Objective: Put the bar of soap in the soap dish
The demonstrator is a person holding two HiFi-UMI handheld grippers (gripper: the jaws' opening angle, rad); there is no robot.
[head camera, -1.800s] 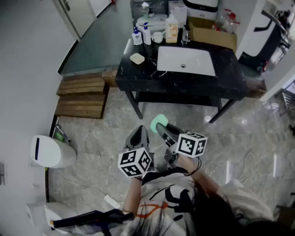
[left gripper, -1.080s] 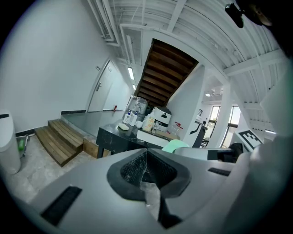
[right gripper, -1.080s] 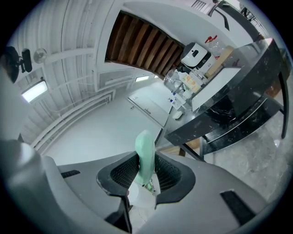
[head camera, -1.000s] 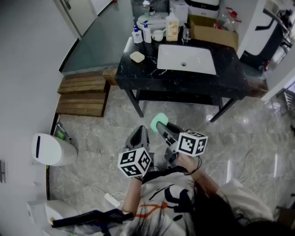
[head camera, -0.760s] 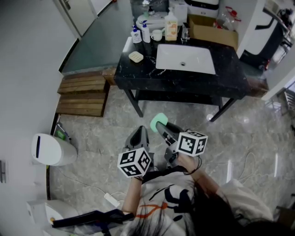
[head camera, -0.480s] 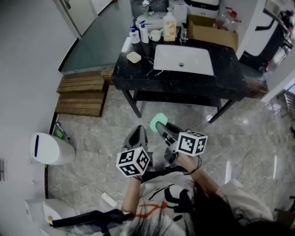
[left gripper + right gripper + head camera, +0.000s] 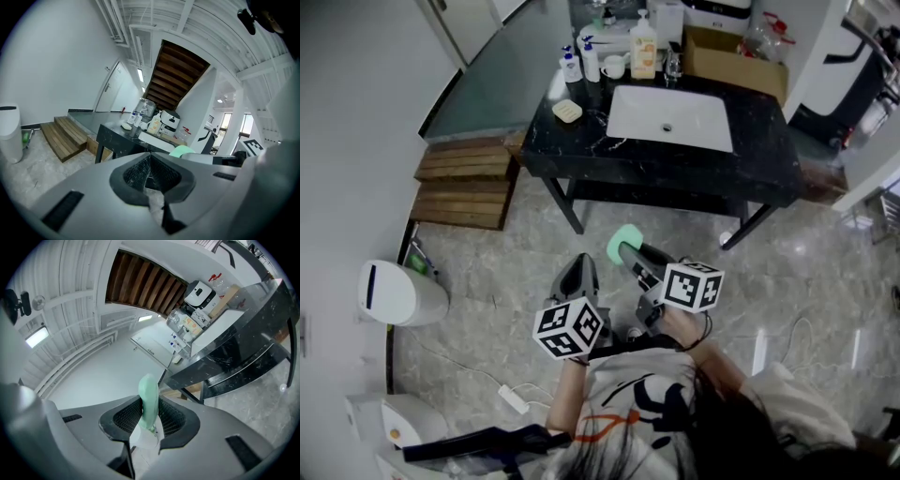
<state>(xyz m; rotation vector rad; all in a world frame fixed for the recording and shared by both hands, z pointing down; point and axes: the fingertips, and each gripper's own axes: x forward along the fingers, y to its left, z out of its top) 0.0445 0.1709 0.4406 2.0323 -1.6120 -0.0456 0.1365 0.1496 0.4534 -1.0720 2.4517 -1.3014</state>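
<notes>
Right gripper view shows the green bar of soap (image 7: 149,397) standing on edge, clamped between the jaws of the right gripper (image 7: 151,420), its top poking past them. That gripper is held low over the floor (image 7: 502,267), pointing toward the black counter (image 7: 675,167), where the soap dish (image 7: 567,111) sits near the left end, well apart. The left gripper (image 7: 149,171) alongside has its jaws pressed together, empty.

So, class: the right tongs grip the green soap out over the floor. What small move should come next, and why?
Probably carry the right tongs forward and to the left, toward the soap dish. They are shut on the green soap above the floor, well short of the black counter, and the dish sits near that counter's left end.
</notes>
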